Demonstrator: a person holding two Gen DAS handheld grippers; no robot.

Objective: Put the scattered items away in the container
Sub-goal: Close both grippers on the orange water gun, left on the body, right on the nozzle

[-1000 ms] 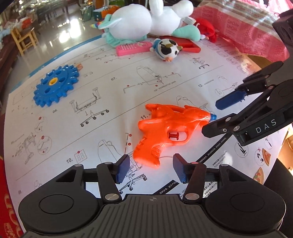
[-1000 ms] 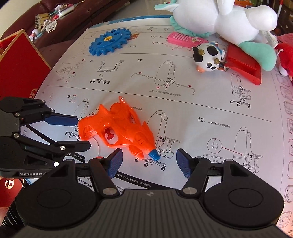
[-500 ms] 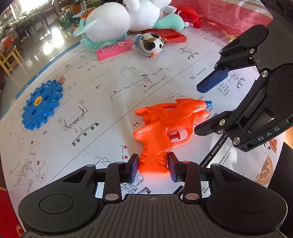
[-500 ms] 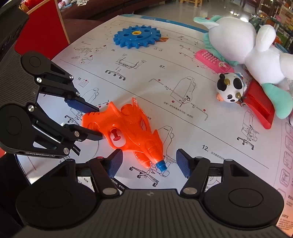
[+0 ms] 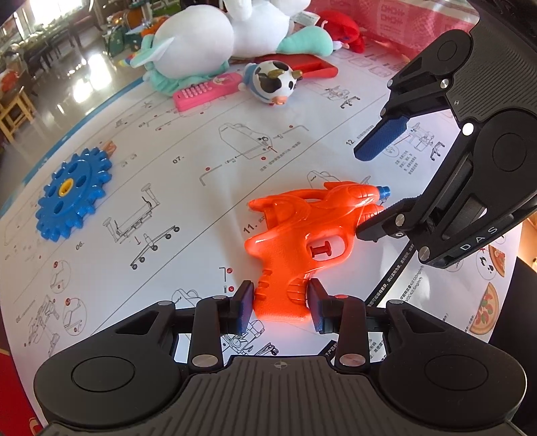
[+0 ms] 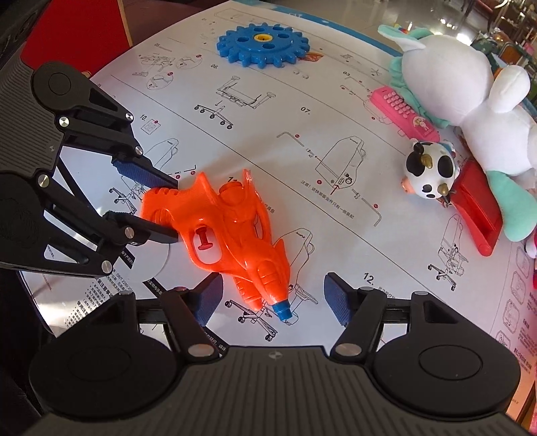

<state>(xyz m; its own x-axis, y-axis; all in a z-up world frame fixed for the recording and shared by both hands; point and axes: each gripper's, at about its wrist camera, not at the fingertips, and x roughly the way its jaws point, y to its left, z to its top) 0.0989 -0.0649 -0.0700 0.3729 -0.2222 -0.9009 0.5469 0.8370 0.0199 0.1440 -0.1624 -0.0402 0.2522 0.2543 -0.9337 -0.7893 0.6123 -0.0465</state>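
An orange toy water gun (image 5: 302, 234) lies on a white instruction sheet (image 5: 167, 187). My left gripper (image 5: 280, 302) is shut on its handle, with both blue pads pressed against the grip; the right wrist view shows the same hold by the left gripper (image 6: 174, 209) on the water gun (image 6: 228, 228). My right gripper (image 6: 272, 298) stands open, and the gun's blue nozzle lies between its fingers without touching them. From the left wrist view, the right gripper (image 5: 360, 193) straddles the barrel tip.
A blue gear (image 6: 263, 43), a pink toy phone (image 6: 402, 112), a cow figure (image 6: 429, 174), a white plush (image 6: 463, 77) and a red flat piece (image 6: 476, 208) lie farther off. A red box wall (image 6: 77, 30) stands past the sheet's corner.
My left gripper came forward and closed on the water gun's handle. The right gripper rolled and shifted a little, its fingers still wide around the nozzle.
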